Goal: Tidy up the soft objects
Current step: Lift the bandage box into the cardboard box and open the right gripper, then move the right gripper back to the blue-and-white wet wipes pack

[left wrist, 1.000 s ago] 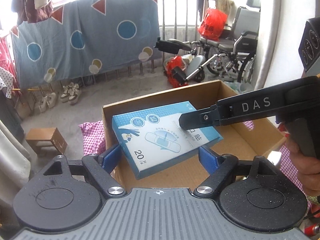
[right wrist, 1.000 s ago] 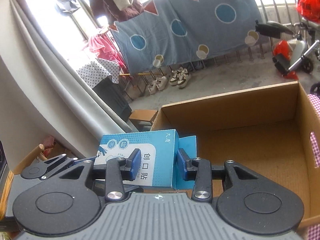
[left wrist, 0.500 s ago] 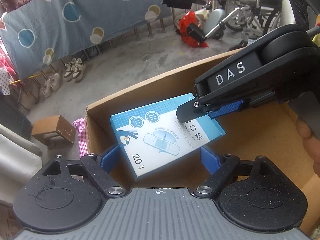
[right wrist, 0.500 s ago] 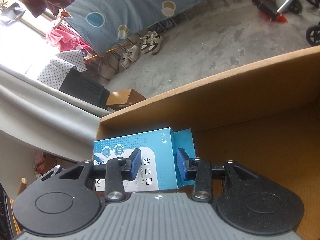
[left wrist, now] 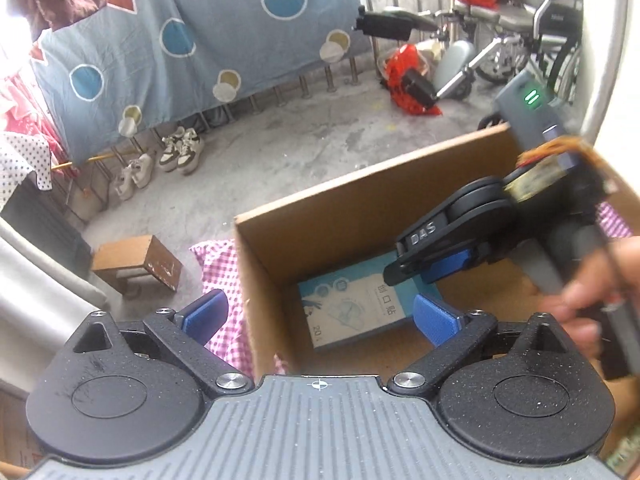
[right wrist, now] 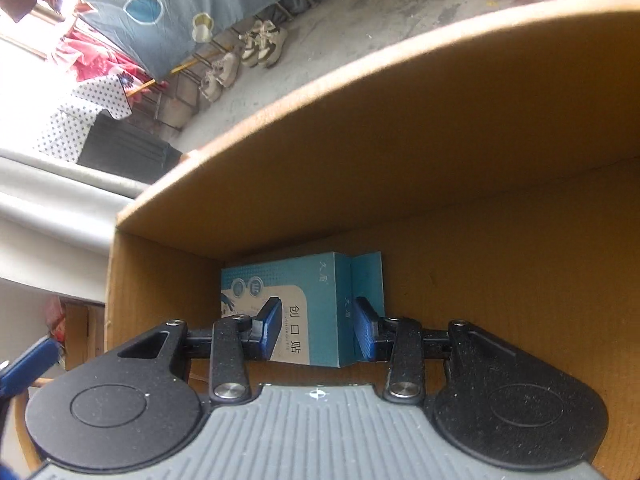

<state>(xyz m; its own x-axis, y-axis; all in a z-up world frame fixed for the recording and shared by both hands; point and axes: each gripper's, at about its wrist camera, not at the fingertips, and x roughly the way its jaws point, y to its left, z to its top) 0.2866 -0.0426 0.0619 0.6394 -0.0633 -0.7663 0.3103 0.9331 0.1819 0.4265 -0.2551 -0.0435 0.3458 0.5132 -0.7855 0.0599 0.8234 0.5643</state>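
Observation:
A blue bandage box (left wrist: pixel 356 308) lies low inside the open cardboard box (left wrist: pixel 320 216), near its left corner. My right gripper (left wrist: pixel 424 274) reaches down into the cardboard box and is shut on the bandage box's right end; in the right wrist view the bandage box (right wrist: pixel 316 320) sits between the blue pads of the gripper (right wrist: pixel 318 330). My left gripper (left wrist: pixel 320 314) is open and empty above the cardboard box's near left wall, its pads wide apart.
A pink checked cloth (left wrist: pixel 218 268) lies under the cardboard box at its left. A small wooden stool (left wrist: pixel 136 264) stands on the floor beyond. Shoes (left wrist: pixel 176 152), a hanging blue sheet (left wrist: pixel 200 40) and wheelchairs (left wrist: pixel 520 40) are at the back.
My right gripper has lowered the bandage box from rim height deep into the cardboard box. My left gripper has pulled back and left, away from the bandage box.

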